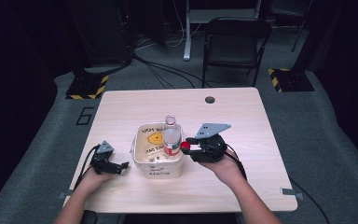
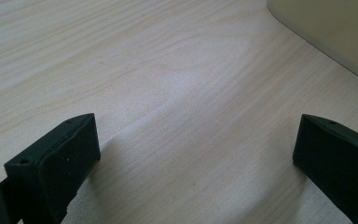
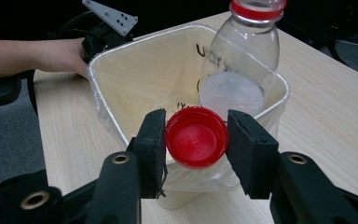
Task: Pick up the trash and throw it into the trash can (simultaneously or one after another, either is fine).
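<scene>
A clear plastic bottle [image 1: 170, 135] with no cap leans inside a cream bin [image 1: 145, 161] at the table's middle; the right gripper view shows the bottle [image 3: 242, 56] against the bin's far corner. My right gripper [image 1: 189, 146] is shut on a red bottle cap [image 3: 196, 136], held at the bin's [image 3: 121, 93] right rim [image 1: 185, 146]. My left gripper [image 1: 121, 166] rests on the table left of the bin, its jaws wide apart over bare wood [image 2: 191, 140].
The bin is lined with a thin plastic bag and bears a yellow face and lettering. The wooden table [image 1: 242, 121] has a cable hole [image 1: 209, 99] at the far side. A folding chair [image 1: 233, 42] stands behind it.
</scene>
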Action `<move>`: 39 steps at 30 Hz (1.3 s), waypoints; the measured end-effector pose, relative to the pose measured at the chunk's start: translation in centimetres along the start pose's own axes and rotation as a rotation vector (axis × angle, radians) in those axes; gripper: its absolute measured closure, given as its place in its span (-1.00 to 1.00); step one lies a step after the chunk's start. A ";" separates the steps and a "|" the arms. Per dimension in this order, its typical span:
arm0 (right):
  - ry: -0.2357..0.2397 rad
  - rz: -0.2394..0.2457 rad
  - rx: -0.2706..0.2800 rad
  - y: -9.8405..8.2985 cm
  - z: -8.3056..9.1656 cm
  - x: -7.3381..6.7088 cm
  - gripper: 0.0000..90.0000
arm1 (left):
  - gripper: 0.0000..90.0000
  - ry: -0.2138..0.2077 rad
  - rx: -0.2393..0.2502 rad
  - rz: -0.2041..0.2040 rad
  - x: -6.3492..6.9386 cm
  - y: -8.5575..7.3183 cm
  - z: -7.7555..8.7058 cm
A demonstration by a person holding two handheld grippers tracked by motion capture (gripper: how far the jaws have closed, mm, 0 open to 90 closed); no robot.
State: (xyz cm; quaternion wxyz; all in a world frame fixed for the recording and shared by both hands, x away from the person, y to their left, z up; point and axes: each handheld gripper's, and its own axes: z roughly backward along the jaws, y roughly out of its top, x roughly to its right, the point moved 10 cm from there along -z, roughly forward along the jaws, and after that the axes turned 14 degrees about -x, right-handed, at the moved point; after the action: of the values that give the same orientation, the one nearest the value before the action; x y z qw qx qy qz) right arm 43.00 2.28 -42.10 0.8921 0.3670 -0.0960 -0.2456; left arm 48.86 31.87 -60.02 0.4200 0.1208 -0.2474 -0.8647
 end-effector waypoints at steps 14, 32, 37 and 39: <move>0.010 0.022 0.002 1.0 -1.0 -0.6 0.28 | -1.00 0.000 0.002 0.001 0.0 0.0 0.0; -0.007 0.031 -0.014 0.9 -2.9 -0.5 0.28 | -1.00 0.001 -0.002 -0.003 0.0 0.0 0.0; 0.005 0.041 -0.021 0.9 -3.7 -0.9 0.27 | -1.00 0.002 0.006 0.002 0.0 0.0 0.0; 0.004 0.040 -0.026 0.9 -4.1 -1.0 0.27 | -1.00 0.002 0.006 0.001 0.0 0.0 0.0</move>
State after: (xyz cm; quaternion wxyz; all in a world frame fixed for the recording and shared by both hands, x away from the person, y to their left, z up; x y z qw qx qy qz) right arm 43.89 5.83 -44.36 0.9017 0.3538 -0.0984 -0.2282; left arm 48.91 31.85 -60.03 0.4203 0.1227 -0.2495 -0.8637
